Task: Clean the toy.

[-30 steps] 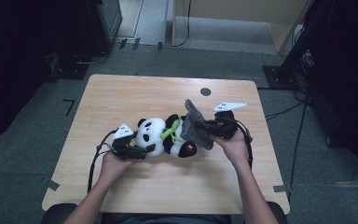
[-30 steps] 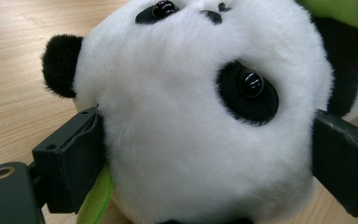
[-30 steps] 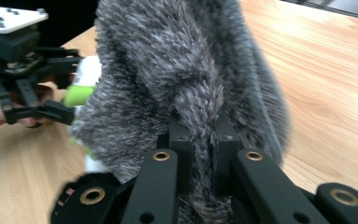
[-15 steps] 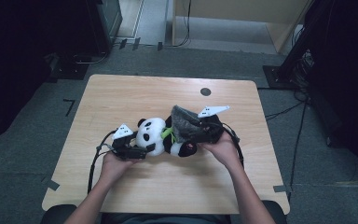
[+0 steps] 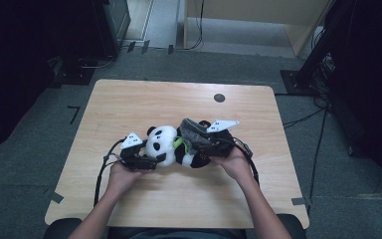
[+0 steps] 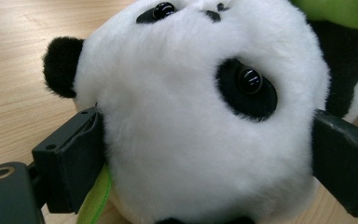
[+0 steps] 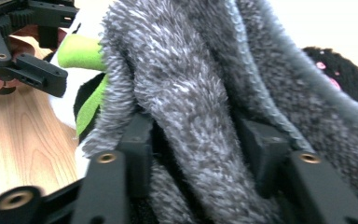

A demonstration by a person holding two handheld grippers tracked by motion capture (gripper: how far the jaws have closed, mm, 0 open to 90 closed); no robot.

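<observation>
A black-and-white panda plush (image 5: 161, 144) lies on its side mid-table. My left gripper (image 5: 154, 157) is shut on its head (image 6: 205, 116), one black finger (image 6: 70, 163) pressed into each side of the white fur. A grey fuzzy cloth (image 5: 194, 130) covers the panda's lower body. My right gripper (image 5: 202, 144) holds it; its jaws have just been closing and pinch a fold of the grey cloth (image 7: 191, 93) between the pads (image 7: 137, 149). A green plush piece (image 7: 77, 51) sticks out at the panda's neck, with the left gripper (image 7: 32, 70) beyond it.
The wooden table (image 5: 129, 99) has a small black round spot (image 5: 219, 97) near its far edge. Cables trail from both grippers toward the person. Dark cabinets and floor cables surround the table; tape marks sit at its near corners.
The right gripper came left and down with the grey cloth, which stood up over the panda and now lies lower on its body. The left gripper kept its hold and place.
</observation>
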